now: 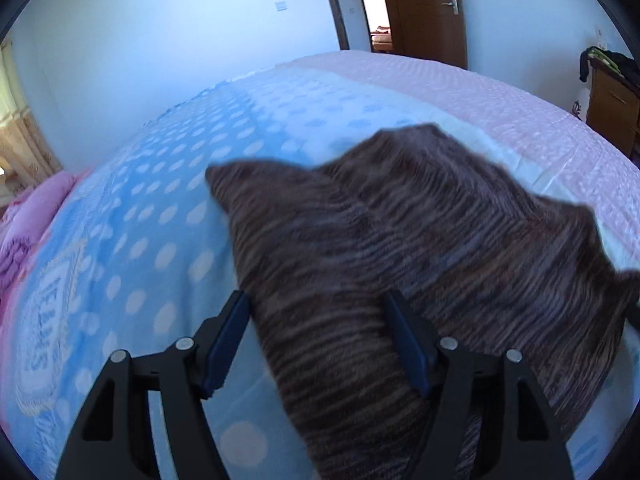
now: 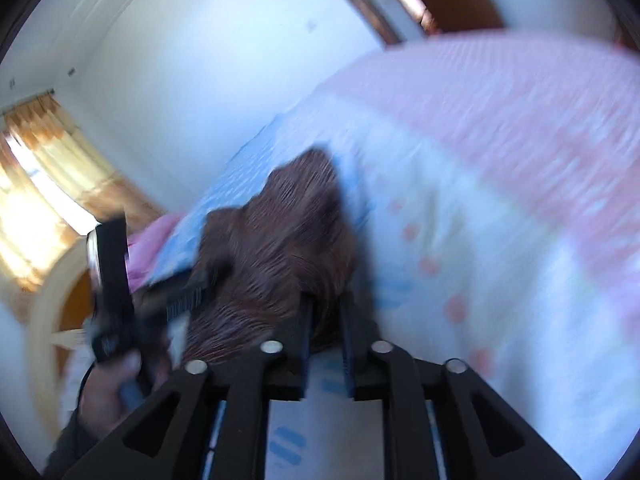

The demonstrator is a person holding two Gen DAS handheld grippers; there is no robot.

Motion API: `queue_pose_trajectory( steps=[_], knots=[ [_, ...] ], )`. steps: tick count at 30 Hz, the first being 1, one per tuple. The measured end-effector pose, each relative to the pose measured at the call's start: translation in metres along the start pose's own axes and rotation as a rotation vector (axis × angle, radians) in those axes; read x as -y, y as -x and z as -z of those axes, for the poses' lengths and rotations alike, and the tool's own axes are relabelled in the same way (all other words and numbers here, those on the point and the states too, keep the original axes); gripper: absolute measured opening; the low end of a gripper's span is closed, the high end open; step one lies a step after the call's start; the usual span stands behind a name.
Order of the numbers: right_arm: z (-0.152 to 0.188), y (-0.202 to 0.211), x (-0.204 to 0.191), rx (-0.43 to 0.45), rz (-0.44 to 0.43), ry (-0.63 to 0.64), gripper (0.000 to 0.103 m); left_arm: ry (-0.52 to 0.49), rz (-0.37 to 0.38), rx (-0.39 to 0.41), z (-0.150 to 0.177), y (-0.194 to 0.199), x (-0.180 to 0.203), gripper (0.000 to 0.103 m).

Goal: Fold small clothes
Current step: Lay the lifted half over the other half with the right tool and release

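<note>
While the left hand-held gripper [image 1: 316, 338] stands with its jaws spread wide, the brown striped knit garment [image 1: 420, 248] runs up between its blue pads [image 1: 226, 344] and fans out over the bed [image 1: 168, 208] ahead. The left pad sits just beside the garment's left edge, and the right pad rests against the cloth; neither presses it. The garment covers the blue dotted sheet and reaches toward the pink bedspread [image 1: 500, 92] beyond.

In the right wrist view, the right hand-held gripper [image 2: 326, 332] has its jaws drawn close together on an edge of the same garment [image 2: 280, 240], which bunches up directly in front of the fingertips. To its left the other gripper [image 2: 114, 284] shows, blurred, with the person's hand [image 2: 108, 388] around its handle. A wooden door [image 1: 424, 8] stands behind the bed.
</note>
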State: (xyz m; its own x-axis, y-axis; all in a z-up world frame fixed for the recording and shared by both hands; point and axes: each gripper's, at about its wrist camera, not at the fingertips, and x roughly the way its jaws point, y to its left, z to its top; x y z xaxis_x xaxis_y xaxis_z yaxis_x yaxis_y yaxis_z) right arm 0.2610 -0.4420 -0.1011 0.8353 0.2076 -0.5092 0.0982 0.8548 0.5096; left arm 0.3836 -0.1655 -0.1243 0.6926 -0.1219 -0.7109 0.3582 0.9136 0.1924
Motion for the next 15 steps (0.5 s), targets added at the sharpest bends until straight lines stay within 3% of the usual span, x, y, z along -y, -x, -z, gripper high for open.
queue_pose_trajectory(
  steps=[3,8,11,15],
  knots=[
    [-0.015,0.004,-0.018,0.014,-0.014,0.059,0.020,0.090,0.027,-0.010,0.009,-0.001,-0.021,0.087],
    [-0.046,-0.031,-0.072,-0.084,-0.135,0.232,0.021,0.219,0.127,-0.007,0.023,0.008,-0.045,0.087],
    [-0.061,-0.075,-0.108,-0.170,-0.194,0.329,0.021,0.272,0.164,-0.005,0.036,0.017,-0.050,0.087],
    [-0.070,-0.147,-0.142,-0.367,-0.282,0.364,0.021,0.302,0.171,-0.007,0.046,0.021,-0.051,0.093]
  ],
)
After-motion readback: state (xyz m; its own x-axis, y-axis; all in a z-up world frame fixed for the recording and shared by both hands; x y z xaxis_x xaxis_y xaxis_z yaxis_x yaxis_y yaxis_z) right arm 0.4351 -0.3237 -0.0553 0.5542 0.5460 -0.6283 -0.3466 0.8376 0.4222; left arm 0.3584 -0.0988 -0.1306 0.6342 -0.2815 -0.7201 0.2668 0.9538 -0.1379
